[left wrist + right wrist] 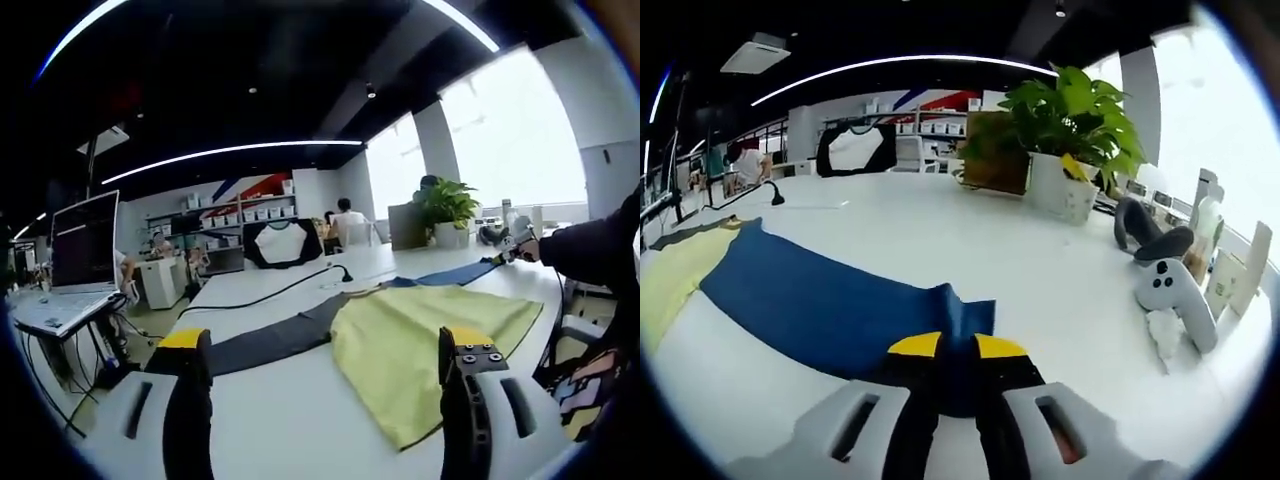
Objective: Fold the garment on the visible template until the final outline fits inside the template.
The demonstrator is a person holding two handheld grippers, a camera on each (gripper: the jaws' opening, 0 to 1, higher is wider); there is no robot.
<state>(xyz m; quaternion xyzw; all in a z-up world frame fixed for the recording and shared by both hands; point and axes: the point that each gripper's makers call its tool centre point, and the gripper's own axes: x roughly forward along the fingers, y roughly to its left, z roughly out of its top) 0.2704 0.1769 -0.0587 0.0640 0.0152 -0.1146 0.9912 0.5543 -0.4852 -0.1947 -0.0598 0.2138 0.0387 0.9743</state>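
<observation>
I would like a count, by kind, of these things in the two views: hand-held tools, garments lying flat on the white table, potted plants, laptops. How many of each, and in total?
left tool and right tool: 2
garment: 1
potted plant: 1
laptop: 1
Total: 5

No lettering can be read — no labels, brands, numbers or signs

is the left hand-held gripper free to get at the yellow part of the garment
Probably yes: the left hand-held gripper is open and holds nothing, and the yellow panel lies flat on the white table between its jaws, with nothing in between.
</observation>
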